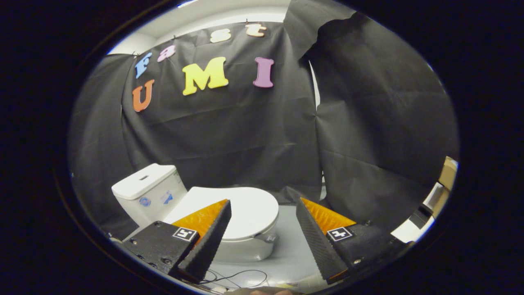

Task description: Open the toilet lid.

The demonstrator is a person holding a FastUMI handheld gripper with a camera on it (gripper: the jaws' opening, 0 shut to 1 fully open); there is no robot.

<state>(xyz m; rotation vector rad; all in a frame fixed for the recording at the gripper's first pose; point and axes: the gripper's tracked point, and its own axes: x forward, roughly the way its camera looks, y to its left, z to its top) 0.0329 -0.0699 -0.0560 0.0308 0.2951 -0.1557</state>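
The gripper hangs above the floor with its two fingers spread wide apart and nothing between them. Beyond and below the fingers stands a white toilet, set a little to the left of the gap. Its lid lies flat down on the seat, closed, and the left finger covers part of the lid's near left side in the view; whether it touches the lid cannot be told. The right finger stands to the right of the bowl, apart from it. A small grey tab sticks out from the front rim of the lid, nearer the right side. The white tank rises at the far left behind the lid. A thin dark cable loops on the grey floor near the bowl's foot.
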